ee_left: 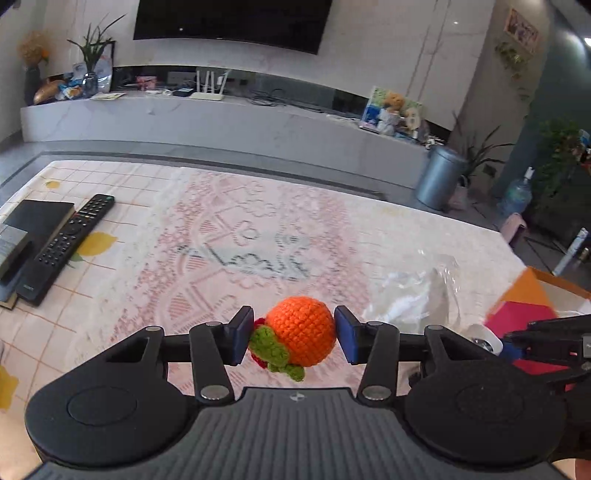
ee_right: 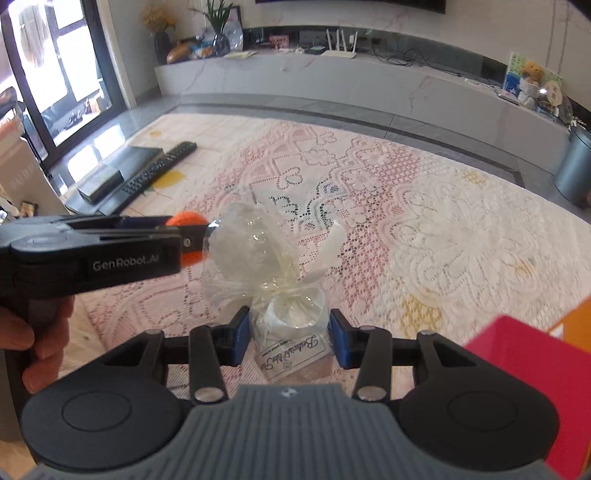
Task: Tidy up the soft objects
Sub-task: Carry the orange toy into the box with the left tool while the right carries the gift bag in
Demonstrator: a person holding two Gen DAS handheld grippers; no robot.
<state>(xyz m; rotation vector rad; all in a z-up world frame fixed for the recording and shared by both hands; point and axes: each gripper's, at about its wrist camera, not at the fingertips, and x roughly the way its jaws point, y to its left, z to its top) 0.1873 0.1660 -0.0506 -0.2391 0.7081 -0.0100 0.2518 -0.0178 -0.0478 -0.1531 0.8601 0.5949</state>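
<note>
A black remote control (ee_left: 62,247) lies beside a dark book (ee_left: 35,225) on the table (ee_left: 406,229), which has a pink lace cloth (ee_right: 369,177). Beyond stand a white router (ee_left: 208,86), a grey bin (ee_left: 439,177) and a dark television (ee_left: 232,22).

One orange crocheted ball with green knitted leaves (ee_left: 301,334). One clear cellophane-wrapped packet with a printed label (ee_right: 288,321). One long black remote control (ee_left: 66,245). One flat black book (ee_left: 35,221) beside it. One pink open box (ee_right: 532,373). One grey cylindrical metal bin (ee_left: 441,177). Two black two-finger grippers: left gripper (ee_left: 294,339), right gripper (ee_right: 288,341).
</note>
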